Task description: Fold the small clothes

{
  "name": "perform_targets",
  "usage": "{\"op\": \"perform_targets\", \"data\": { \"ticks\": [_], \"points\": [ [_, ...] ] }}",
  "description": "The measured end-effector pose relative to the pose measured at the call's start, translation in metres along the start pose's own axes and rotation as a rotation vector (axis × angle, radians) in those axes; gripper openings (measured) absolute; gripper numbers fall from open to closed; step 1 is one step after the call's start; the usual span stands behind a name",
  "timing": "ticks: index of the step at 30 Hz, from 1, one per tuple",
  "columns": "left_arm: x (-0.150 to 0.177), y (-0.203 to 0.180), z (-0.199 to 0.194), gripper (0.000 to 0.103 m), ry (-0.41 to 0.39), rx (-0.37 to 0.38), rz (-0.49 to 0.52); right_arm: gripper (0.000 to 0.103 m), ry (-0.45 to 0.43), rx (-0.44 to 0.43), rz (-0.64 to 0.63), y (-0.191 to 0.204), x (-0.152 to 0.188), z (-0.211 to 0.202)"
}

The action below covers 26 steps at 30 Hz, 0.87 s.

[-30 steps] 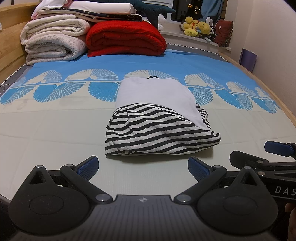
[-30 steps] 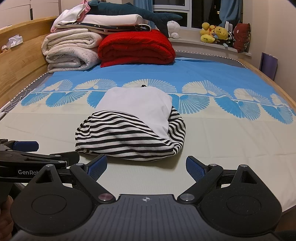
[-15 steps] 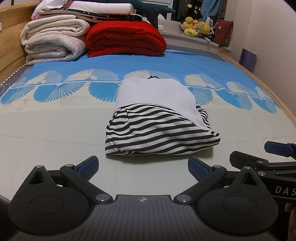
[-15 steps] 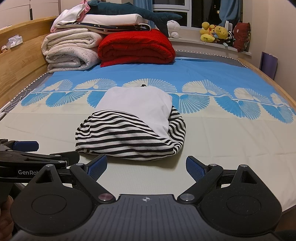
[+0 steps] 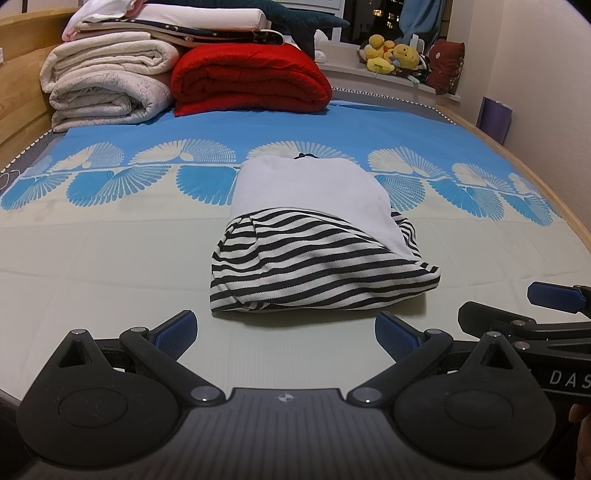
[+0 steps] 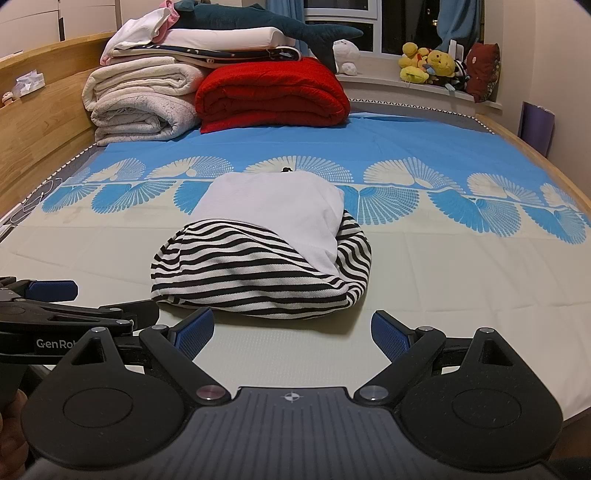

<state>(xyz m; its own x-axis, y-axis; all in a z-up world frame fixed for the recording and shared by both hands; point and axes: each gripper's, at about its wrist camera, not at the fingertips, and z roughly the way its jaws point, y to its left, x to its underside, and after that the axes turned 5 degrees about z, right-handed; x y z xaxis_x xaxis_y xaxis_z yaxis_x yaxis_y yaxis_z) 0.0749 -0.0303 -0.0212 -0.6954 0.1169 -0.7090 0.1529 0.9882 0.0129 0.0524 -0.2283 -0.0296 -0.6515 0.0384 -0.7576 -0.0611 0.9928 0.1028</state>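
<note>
A small garment, white on top and black-and-white striped below, lies folded into a compact bundle in the middle of the bed; it shows in the right wrist view too. My left gripper hovers open just in front of its near edge, nothing between the blue pads. My right gripper is open as well, level with the left one and just short of the garment. Each gripper shows at the edge of the other's view: the right gripper beside the left, the left gripper beside the right.
Folded cream blankets and a red quilt are stacked at the head of the bed, with a plush shark on top. Soft toys sit on the window ledge. A wooden bed rail runs along the left.
</note>
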Motion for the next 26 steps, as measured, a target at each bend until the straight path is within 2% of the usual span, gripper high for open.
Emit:
{"op": "perform_targets", "data": {
  "ticks": [26],
  "points": [
    [-0.0016,0.0005,-0.0008,0.102,0.001,0.001,0.000,0.093,0.004,-0.001,0.004,0.0018,0.0012,0.0005]
  ]
}}
